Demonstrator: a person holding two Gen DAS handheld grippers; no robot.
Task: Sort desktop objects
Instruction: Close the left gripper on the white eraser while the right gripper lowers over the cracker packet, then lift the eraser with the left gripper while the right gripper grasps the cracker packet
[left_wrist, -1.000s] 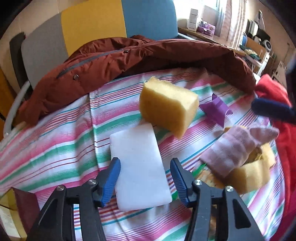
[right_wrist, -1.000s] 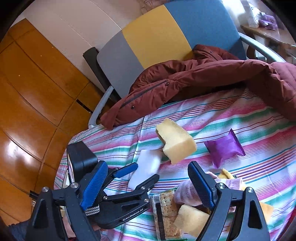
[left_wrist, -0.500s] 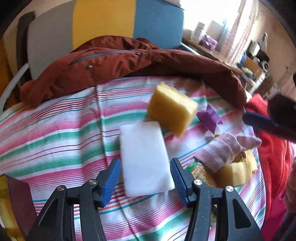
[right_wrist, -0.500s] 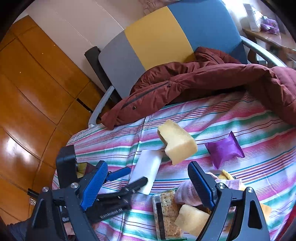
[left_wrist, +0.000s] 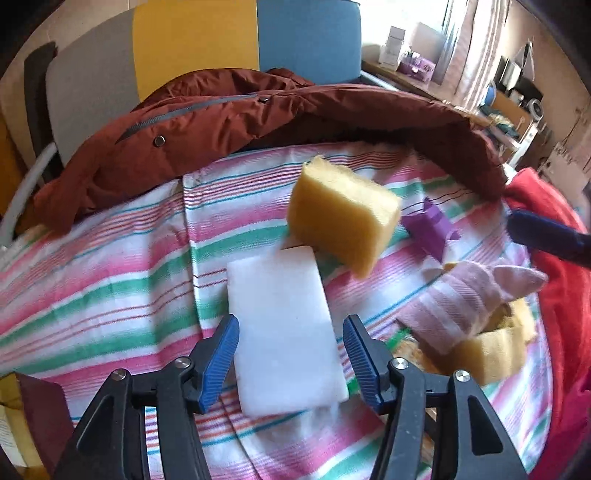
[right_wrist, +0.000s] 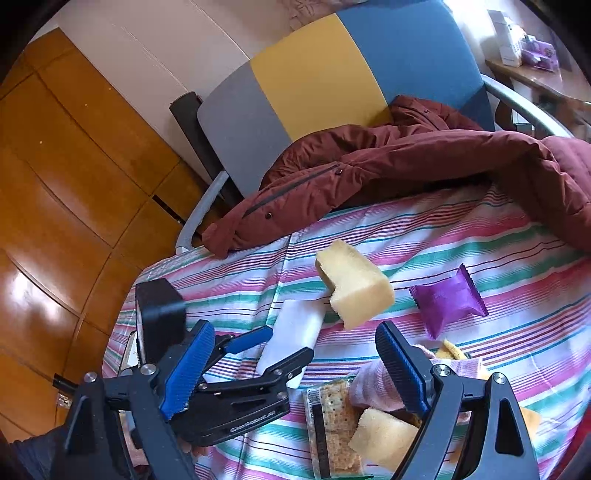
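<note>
On the striped cloth (left_wrist: 110, 295), a white block (left_wrist: 284, 332) is straddled but not gripped by the wide-open left gripper (left_wrist: 290, 354), a yellow sponge (left_wrist: 341, 218) is propped against its far end, and a crowded sock (right_wrist: 373, 384) and cracker pack (right_wrist: 332, 424) are overhung by the open, empty right gripper (right_wrist: 291, 373).
</note>
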